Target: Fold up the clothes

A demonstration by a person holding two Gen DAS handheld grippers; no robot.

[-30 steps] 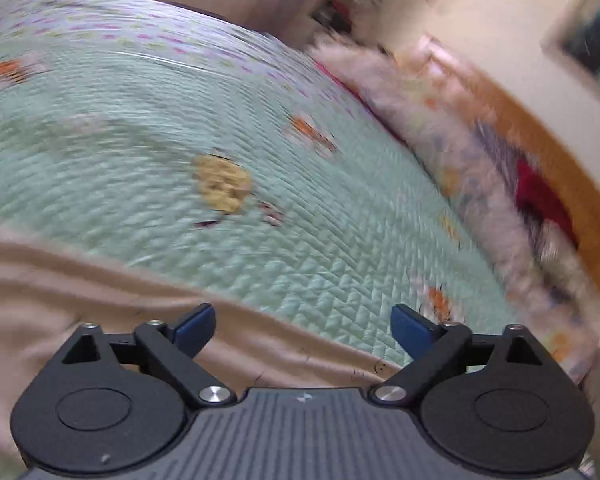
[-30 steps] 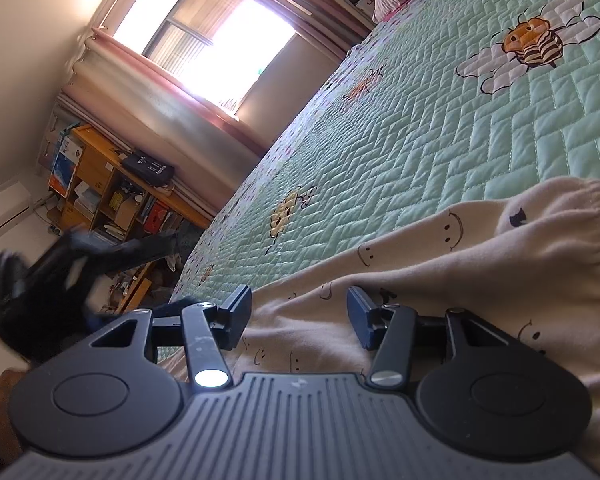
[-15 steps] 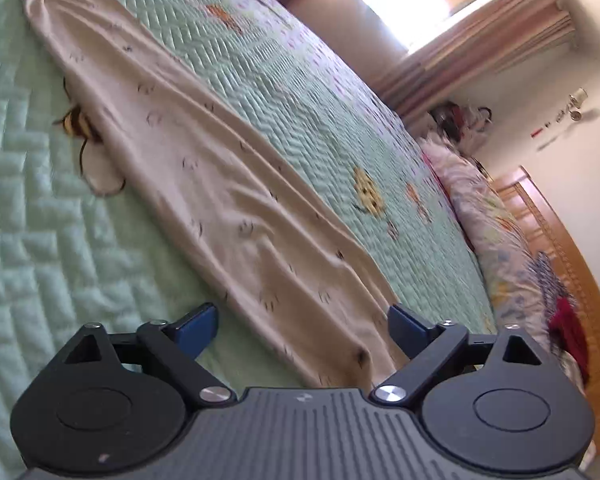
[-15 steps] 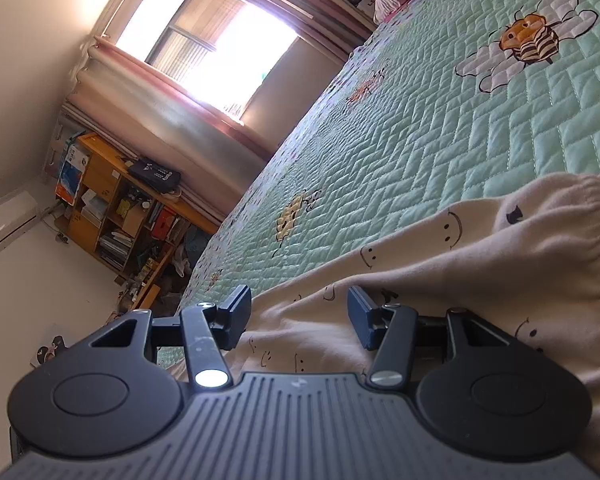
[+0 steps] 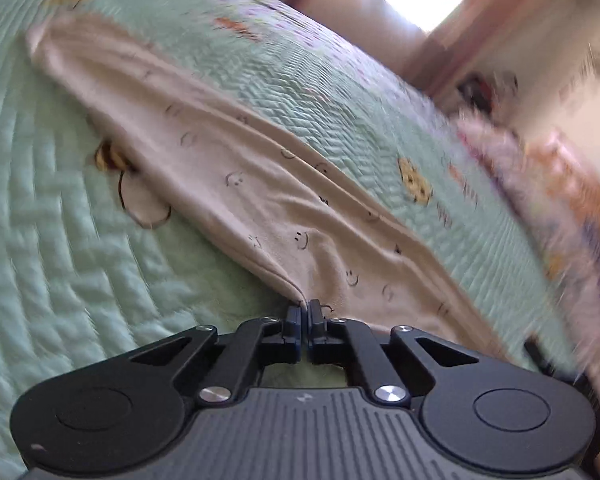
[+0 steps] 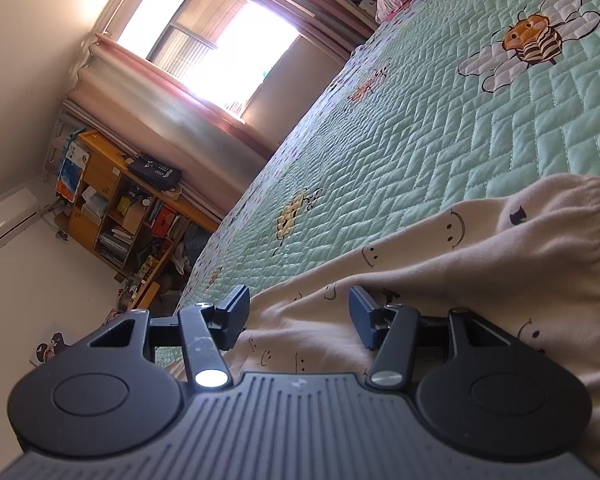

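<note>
Left tongs [image 5: 303, 311] pinch the beige trousers' [image 5: 236, 168] edge at frame bottom; right tongs [image 6: 298, 312] spread over them.

- The garment [image 5: 260, 184]: soft matt beige knit cloth printed with small smiley faces, gathered ribbing at its edge on the right of the right wrist view.
- The bedspread [image 6: 440, 128]: quilted mint-green cloth, stitched in a raised pattern.
- The left gripper [image 5: 304, 316] and right gripper [image 6: 298, 312]: matt black plastic, ribbed body, shiny metal pivot pins.
- The shelf unit [image 6: 112, 184], left of frame: orange-brown wood.
</note>
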